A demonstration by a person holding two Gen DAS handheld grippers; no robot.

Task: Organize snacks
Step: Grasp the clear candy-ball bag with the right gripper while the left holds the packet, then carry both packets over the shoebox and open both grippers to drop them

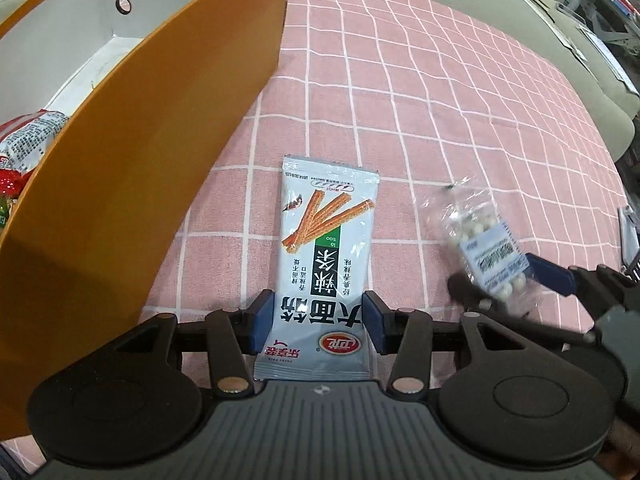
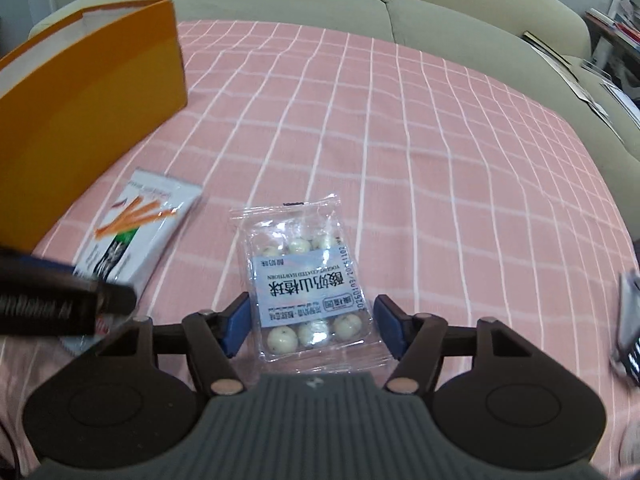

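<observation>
A pink checked cloth [image 2: 400,140] covered the bench (sofa [image 2: 460,8] behind); left tongs [image 1: 318,312] gripped the spicy-stick packet [image 1: 320,248], right tongs [image 2: 312,320] the hawthorn-ball bag [image 2: 308,284].

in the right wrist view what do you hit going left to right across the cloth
orange box → spicy strip snack packet → clear bag of yogurt coated hawthorn balls between the right gripper fingers → dark packet at the right edge, blurred
</observation>
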